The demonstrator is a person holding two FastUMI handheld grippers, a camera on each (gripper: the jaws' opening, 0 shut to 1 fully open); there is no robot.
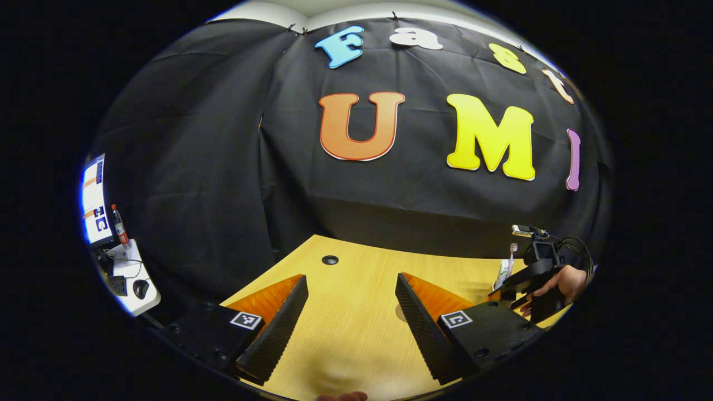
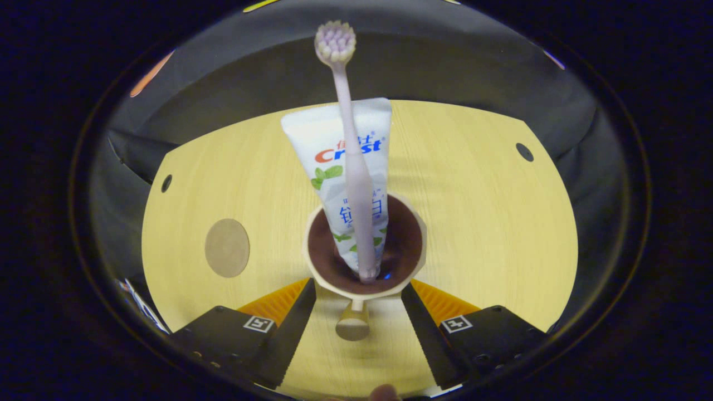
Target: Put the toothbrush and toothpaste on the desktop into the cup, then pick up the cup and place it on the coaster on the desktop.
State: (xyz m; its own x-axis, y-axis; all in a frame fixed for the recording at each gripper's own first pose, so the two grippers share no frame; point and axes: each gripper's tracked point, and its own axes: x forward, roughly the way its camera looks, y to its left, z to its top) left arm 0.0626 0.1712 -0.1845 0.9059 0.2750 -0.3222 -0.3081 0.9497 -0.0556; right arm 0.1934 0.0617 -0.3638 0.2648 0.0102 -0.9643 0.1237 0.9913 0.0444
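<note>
Black cloth hangs behind a yellow wooden surface in both views.

From the right gripper view, the cup stands on the surface, cream outside and brown inside. The toothpaste and the toothbrush both stand up in the cup. The pink toothbrush leans in front of the white tube, with its bristles at the top. The cup has a little handle that points toward the camera. The right tongs are spread apart, with one finger on each side of the handle, close under the cup's rim. I cannot tell if the fingers touch the cup. The round brown coaster lies flat on the surface, off to the left of the cup and well apart from it.

From the left gripper view, the left tongs are spread wide above bare wood and hold nothing. Far off at the right edge, a hand holds the other black gripper, and the top of the toothbrush and tube peeks up beside it. At the far left stands a small white table with a bottle on it
</note>
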